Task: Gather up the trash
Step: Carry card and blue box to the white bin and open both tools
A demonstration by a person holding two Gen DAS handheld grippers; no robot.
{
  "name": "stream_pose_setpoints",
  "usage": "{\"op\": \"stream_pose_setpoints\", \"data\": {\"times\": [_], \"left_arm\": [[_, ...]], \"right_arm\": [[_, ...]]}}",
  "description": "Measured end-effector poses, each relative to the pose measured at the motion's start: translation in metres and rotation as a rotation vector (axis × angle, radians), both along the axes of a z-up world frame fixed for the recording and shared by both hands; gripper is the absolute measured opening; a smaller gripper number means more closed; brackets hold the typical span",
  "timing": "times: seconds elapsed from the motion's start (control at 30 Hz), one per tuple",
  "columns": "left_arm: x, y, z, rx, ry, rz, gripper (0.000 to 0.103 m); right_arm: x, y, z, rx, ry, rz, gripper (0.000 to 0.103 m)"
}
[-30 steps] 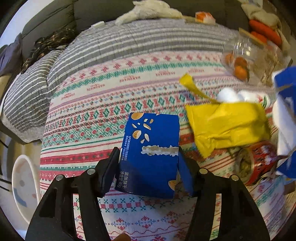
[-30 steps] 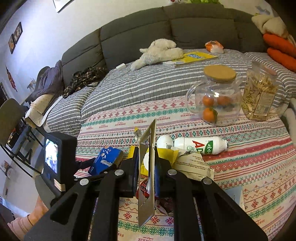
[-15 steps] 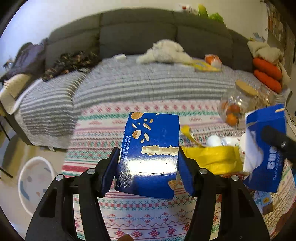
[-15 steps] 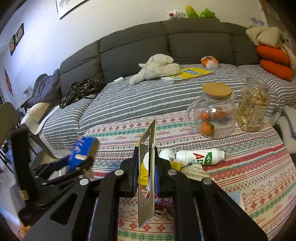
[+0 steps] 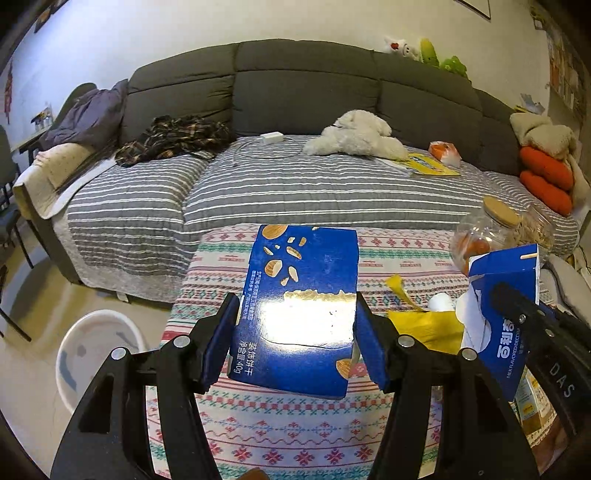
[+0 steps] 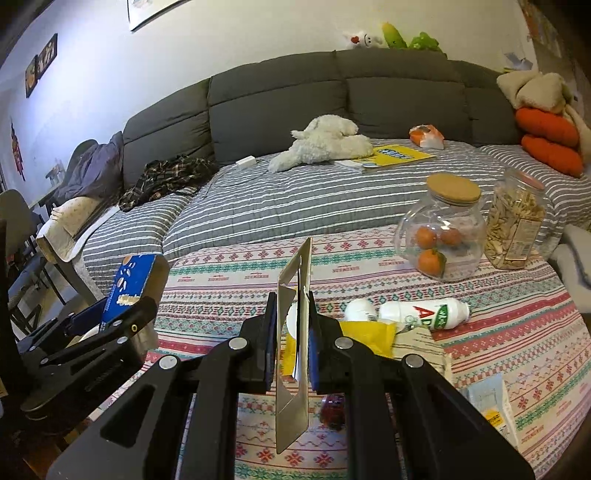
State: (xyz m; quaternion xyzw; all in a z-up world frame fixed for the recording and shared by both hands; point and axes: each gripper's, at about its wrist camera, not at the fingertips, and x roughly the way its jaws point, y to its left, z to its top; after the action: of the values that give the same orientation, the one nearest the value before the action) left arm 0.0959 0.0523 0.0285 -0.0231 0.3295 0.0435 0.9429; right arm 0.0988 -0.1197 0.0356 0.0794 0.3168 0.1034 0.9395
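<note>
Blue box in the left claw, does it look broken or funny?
Yes. The blue box has a crack running across its shiny front near the bottom, and it looks squashed flat. The right claw's box is torn open at the top, with white paper sticking out.

A long dark grey sofa [image 5: 306, 85] stands against a pale wall [image 5: 184, 29]. Its seat is covered with a grey and white striped blanket [image 5: 295, 192]. On the sofa lie a white plush toy [image 5: 358, 134], a checked cloth [image 5: 173, 138] and orange cushions [image 5: 546, 181]. Small soft toys [image 5: 424, 50] sit on the backrest. In front is a table with a patterned cloth [image 5: 280, 424]. The floor [image 5: 33, 350] is light.
</note>
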Motion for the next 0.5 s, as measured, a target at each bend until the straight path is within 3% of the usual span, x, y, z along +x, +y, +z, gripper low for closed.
{"op": "stream_pose_setpoints", "data": {"times": [0.5], "left_arm": [[-0.015,0.054,0.007,-0.017,0.009,0.086,0.058]], "right_arm": [[-0.010,0.047,-0.003,-0.015,-0.006,0.065,0.014]]}}
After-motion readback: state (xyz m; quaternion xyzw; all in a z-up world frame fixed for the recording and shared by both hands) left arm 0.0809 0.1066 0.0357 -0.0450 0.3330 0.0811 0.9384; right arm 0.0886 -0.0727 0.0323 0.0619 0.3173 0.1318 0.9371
